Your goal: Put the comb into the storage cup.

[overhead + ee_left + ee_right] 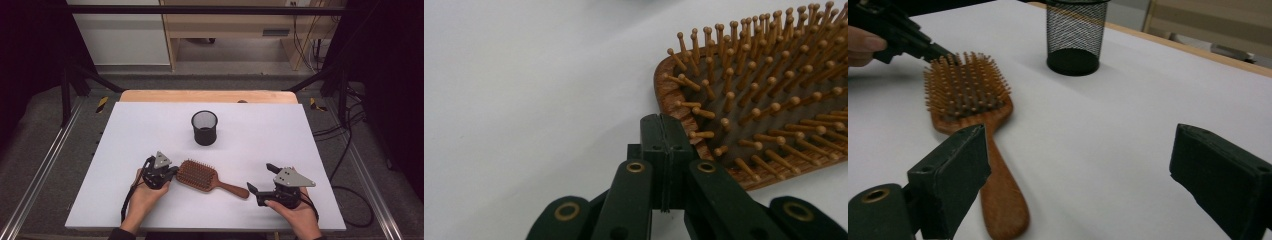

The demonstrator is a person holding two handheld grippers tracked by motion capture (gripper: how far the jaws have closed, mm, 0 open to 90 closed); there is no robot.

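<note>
A wooden paddle hairbrush lies bristles up on the white table, with its handle pointing right. My left gripper is shut, and its tips sit at the left rim of the brush head. In the left gripper view the closed jaws meet with nothing between them, right beside the brush rim. My right gripper stands open just past the handle's end. In the right gripper view its jaws are wide apart, the brush lies ahead to the left, and the left gripper touches the head's far edge.
A black mesh cup stands upright behind the brush near the table's middle, and it also appears as the cup at the top of the right gripper view. A wooden edge borders the table's far side.
</note>
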